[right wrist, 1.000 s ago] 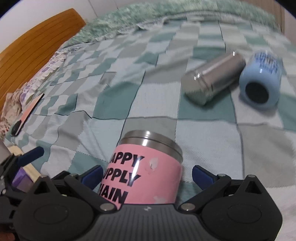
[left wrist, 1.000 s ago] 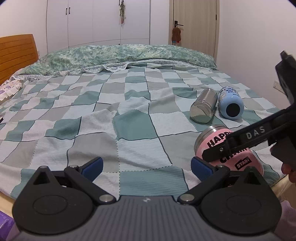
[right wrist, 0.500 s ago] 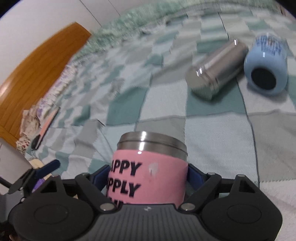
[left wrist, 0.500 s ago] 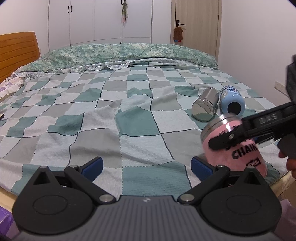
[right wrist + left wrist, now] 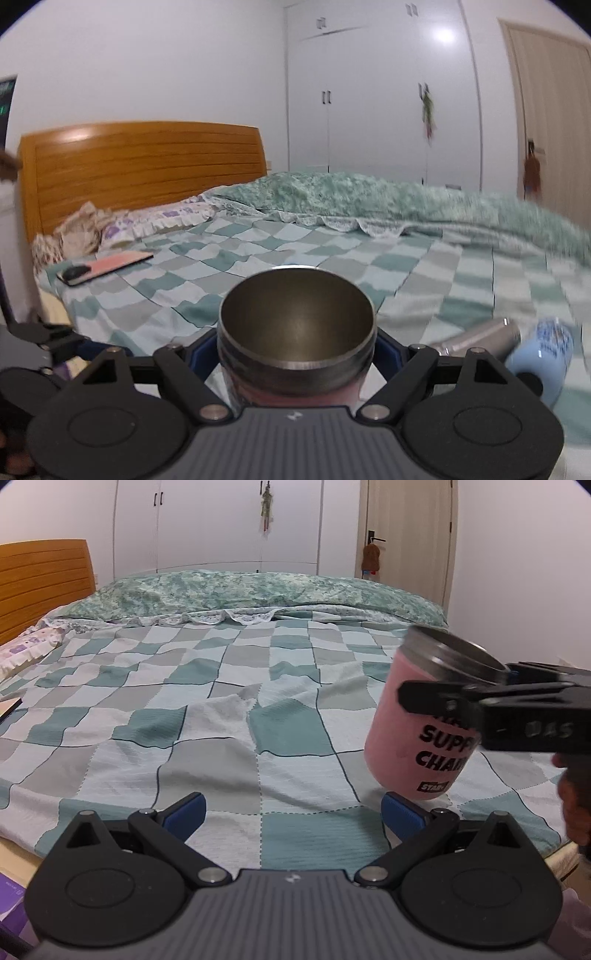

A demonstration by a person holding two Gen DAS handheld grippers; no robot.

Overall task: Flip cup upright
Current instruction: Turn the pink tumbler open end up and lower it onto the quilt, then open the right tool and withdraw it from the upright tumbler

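Now your right gripper (image 5: 297, 354) has the pink cup (image 5: 424, 720) clamped between its blue pads, gripping just under the steel rim; from the left wrist view its fingers cross the cup's upper wall from the right side. Cup sits near the front right corner of the bed (image 5: 221, 716), mouth up, but not true: the long axis leans, rim tipped toward the headboard side and to the left, base swung back toward you. Whether the base touches the checked cover or hangs just above it, you cannot tell — the lower edge looks close to the cloth, no clear gap and no clear contact. Judgement: the flip is nearly through, and what remains is squaring that axis to vertical and setting the base flat. The soft, wrinkled cover is the risk; a tall cup let go while leaning could topple back. Your left gripper (image 5: 291, 808) stands wide apart and holds nothing, low at the front edge of the bed, with the cup just beyond and to the right of its right finger. Right hand is the one on the job; the left is near enough to steady if needed. A steel tumbler (image 5: 476, 338) and a blue cup (image 5: 546, 350) lie on their sides farther along the right edge, well apart from your grip.
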